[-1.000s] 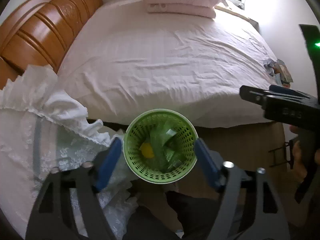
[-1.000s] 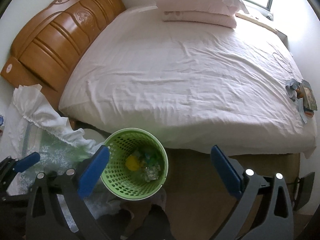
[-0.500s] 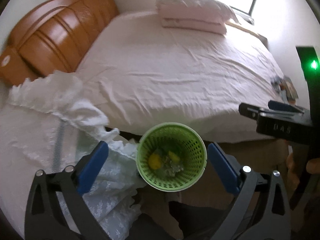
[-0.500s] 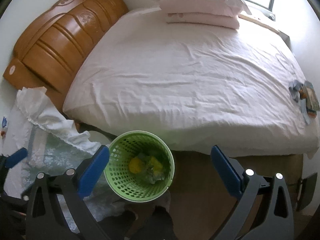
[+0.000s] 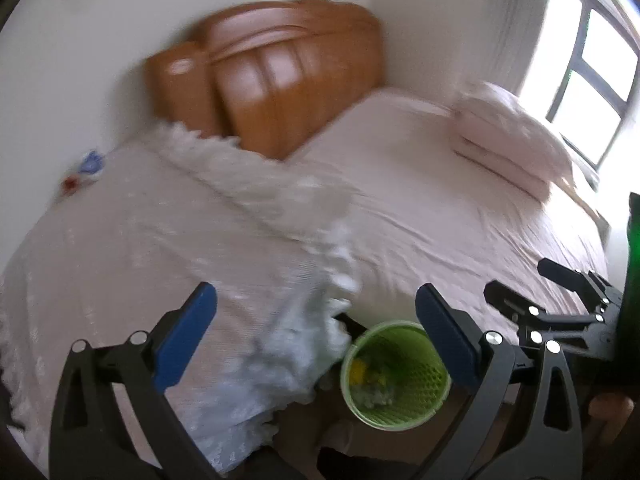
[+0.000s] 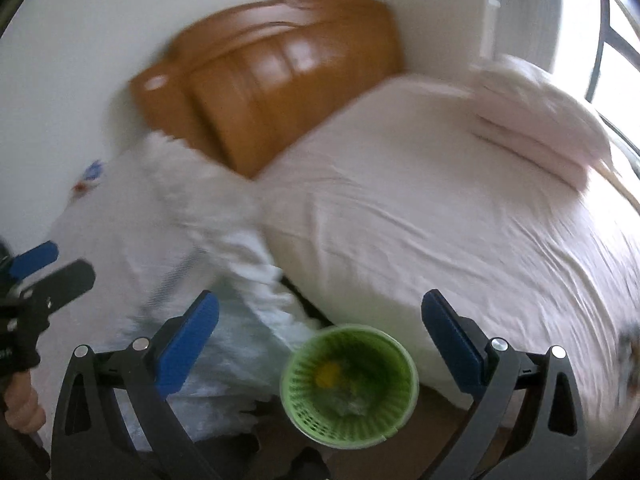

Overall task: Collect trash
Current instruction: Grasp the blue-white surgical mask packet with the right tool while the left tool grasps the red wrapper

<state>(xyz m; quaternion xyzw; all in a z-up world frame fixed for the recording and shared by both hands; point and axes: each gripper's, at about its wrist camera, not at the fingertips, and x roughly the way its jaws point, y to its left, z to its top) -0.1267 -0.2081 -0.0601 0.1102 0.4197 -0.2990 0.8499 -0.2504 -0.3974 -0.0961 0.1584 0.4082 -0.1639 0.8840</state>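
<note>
A green perforated basket (image 5: 394, 376) stands on the floor between the bed and a lace-covered table. It holds a yellow piece (image 6: 326, 372) and crumpled wrappers. My left gripper (image 5: 316, 320) hovers above it, open wide, with nothing between the blue pads. The basket (image 6: 348, 384) shows low between the jaws of my right gripper (image 6: 320, 328), which is open too and well above it. Each gripper appears at the edge of the other's view: the right gripper (image 5: 532, 284) and the left gripper (image 6: 48, 270). Both pictures are blurred.
A bed with a pale pink sheet (image 5: 440, 220) fills the right, with a wooden headboard (image 5: 280, 92) and stacked pillows (image 5: 508, 144) by the window. White lace cloth (image 5: 160, 248) covers the table on the left. Small blue and red items (image 5: 86, 168) lie at its far edge.
The left jaws have spread away from the basket's sides. Both grippers have risen and rolled, so the basket sits lower in view and the lace-covered table and wall now show.
</note>
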